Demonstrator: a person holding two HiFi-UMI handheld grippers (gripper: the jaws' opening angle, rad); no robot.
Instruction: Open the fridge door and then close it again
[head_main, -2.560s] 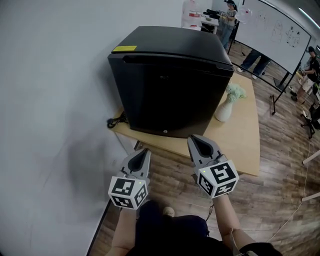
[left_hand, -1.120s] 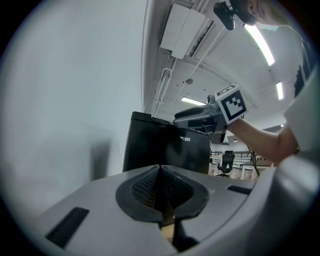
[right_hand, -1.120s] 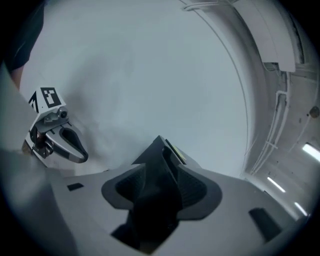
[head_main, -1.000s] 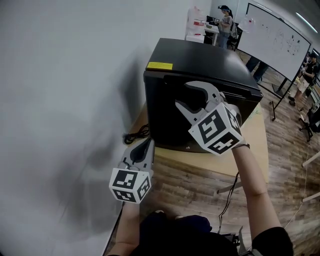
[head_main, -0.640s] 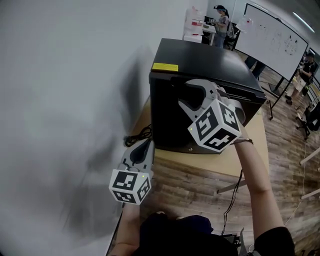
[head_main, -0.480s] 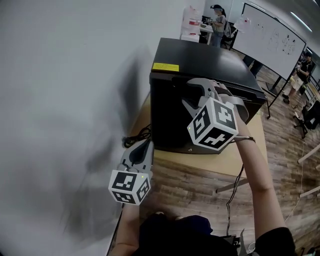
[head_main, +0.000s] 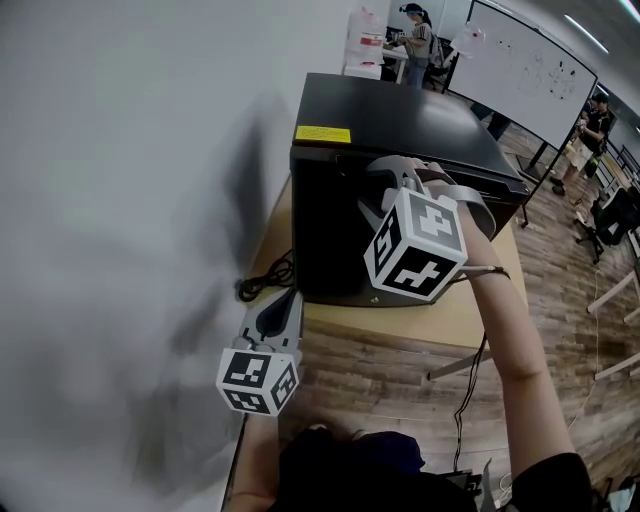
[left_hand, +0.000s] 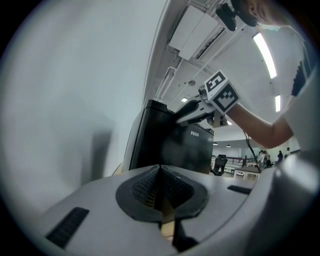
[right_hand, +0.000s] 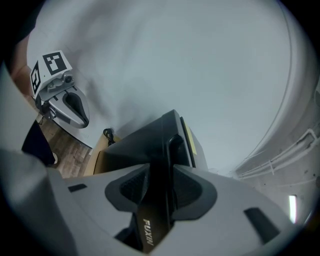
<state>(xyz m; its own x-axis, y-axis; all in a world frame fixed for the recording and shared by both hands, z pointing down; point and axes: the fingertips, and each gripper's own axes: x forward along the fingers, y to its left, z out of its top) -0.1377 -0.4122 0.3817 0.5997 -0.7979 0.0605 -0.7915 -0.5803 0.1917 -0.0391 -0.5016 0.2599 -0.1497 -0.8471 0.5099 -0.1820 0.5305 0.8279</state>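
Right gripper (head_main: 383, 187) jaws closing over fridge door (head_main: 330, 235) top edge (not clamped yet); a shallow bite may slip when pulled. Left gripper (head_main: 280, 315) pinched together, empty.

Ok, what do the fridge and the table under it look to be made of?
Fridge: smooth black semi-gloss shell, likely painted metal or plastic, going by soft reflections. Table: pale matte wood or wood-look laminate, faint grain; which one is unclear.
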